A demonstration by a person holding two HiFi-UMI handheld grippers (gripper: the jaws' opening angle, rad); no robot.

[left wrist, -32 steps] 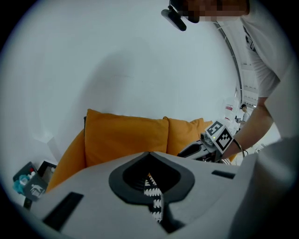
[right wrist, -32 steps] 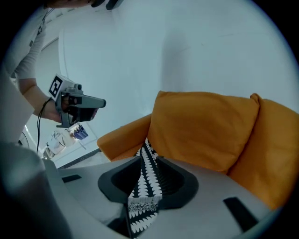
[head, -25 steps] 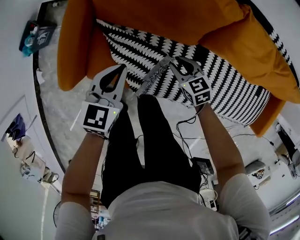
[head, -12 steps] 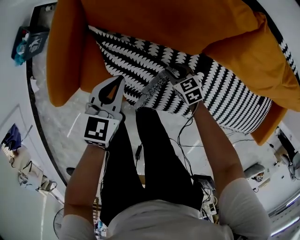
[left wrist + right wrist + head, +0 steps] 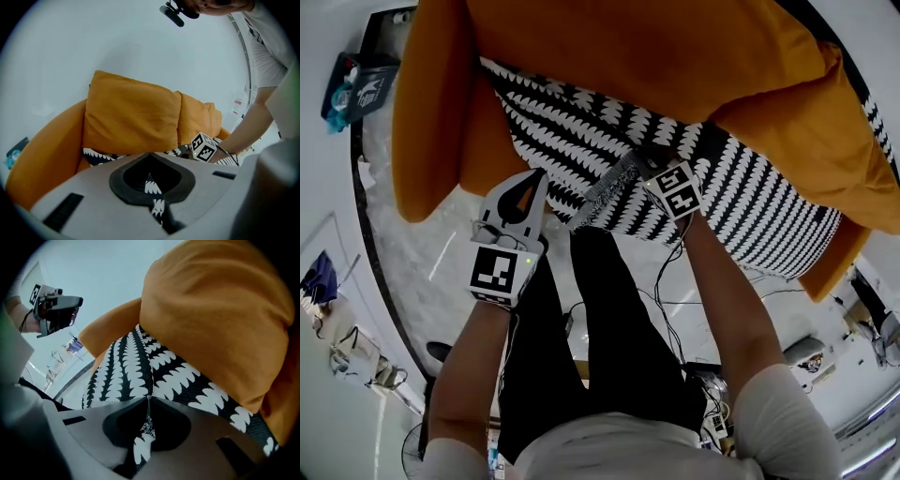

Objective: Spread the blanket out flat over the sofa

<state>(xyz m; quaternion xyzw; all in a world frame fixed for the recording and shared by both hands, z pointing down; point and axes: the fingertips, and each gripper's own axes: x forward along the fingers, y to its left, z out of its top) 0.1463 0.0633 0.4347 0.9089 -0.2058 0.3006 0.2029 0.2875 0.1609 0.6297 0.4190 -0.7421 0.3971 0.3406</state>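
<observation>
Lowered since a second ago: both grippers, toward the seat.
Right gripper (image 5: 645, 155): jaws just closed, pinching the black-and-white zigzag woven blanket (image 5: 581, 117).
Left gripper (image 5: 531, 178): clenched on the blanket's edge.
Blanket: lies across the orange fabric sofa (image 5: 441, 112) seat; front hem still bunched, smoothing left to do.
Back edge: hidden under the orange back cushions (image 5: 787, 103).

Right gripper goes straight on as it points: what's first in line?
The blanket. The right gripper, its fingers having just been closing on a fold of it, points down into that fabric. The orange cushion lies beyond, though depth is unclear.
</observation>
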